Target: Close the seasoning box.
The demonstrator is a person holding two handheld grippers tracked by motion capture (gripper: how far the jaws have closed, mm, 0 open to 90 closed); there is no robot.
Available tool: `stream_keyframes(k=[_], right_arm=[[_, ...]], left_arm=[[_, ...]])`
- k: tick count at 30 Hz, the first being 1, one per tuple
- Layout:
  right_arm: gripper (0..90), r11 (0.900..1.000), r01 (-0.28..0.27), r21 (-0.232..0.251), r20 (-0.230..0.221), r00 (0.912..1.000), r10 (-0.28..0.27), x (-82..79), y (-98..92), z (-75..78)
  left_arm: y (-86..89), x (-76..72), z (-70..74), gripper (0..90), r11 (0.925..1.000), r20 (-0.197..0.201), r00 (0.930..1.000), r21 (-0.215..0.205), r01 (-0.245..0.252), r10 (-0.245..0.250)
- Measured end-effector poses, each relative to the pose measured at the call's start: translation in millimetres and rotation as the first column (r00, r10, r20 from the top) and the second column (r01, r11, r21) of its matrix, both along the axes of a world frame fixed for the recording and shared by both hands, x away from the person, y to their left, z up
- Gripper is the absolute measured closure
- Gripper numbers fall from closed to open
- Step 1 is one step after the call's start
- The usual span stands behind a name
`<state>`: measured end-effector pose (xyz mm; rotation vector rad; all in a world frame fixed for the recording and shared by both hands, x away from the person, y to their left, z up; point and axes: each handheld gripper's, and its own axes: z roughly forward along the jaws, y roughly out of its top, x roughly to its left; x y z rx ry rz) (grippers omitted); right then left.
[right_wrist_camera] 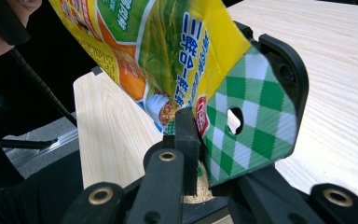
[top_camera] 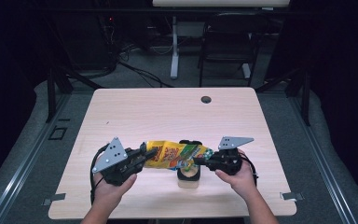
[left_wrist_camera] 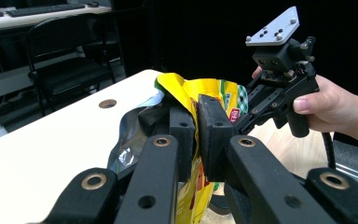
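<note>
A yellow snack bag (top_camera: pixel 172 154) with a green checked end hangs stretched between both grippers above the table. My left gripper (top_camera: pixel 149 151) is shut on its left end; in the left gripper view the pads (left_wrist_camera: pixel 214 135) pinch the yellow foil (left_wrist_camera: pixel 214 91). My right gripper (top_camera: pixel 198 161) grips the checked end (right_wrist_camera: pixel 247 121), one pad (right_wrist_camera: pixel 186 135) against it and the other jaw hidden behind the bag. Across the bag, the left gripper view shows the right gripper (left_wrist_camera: pixel 244 116) in a hand. A small black-rimmed container (top_camera: pixel 189 176) stands under the bag.
The light wooden table (top_camera: pixel 168 112) has a round cable hole (top_camera: pixel 206 99) near its far edge. A black chair (top_camera: pixel 228 37) and a desk leg (top_camera: pixel 174 51) stand beyond it. Pale grainy contents (right_wrist_camera: pixel 198 191) show below the right jaws, with a curved black piece (right_wrist_camera: pixel 284 70) behind the bag.
</note>
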<state>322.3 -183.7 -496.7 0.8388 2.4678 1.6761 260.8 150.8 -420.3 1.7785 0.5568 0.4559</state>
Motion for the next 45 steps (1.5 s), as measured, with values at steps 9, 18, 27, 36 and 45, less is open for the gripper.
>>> stream_keyframes(k=[9,18,27,36,45], right_arm=[[85.8,1.000,-0.002,0.008,-0.003,1.0000,0.002,0.6,-0.3,-1.0],[87.2,1.000,-0.008,0.010,-0.006,0.9999,0.008,-0.3,0.0,0.6],[88.0,1.000,-0.019,0.011,-0.007,0.9998,0.020,-0.6,0.4,1.6],[89.2,1.000,-0.028,0.008,0.000,0.9996,0.028,-2.3,2.5,4.2],[89.6,0.999,-0.031,0.017,0.002,0.9995,0.031,-3.0,3.8,4.9]], left_arm=[[1.1,0.0,-0.6,85.3,1.0000,-0.001,1.0000,-0.002,-0.002,0.002],[3.4,0.1,-1.7,85.3,1.0000,-0.003,1.0000,-0.006,-0.007,0.007],[5.1,-0.2,-2.2,85.2,0.9999,-0.007,0.9999,-0.007,-0.010,0.010],[9.8,0.4,-5.8,85.1,0.9994,-0.017,0.9997,-0.029,-0.019,0.019],[13.5,0.2,-7.4,84.9,0.9994,-0.020,0.9995,-0.023,-0.026,0.026]])
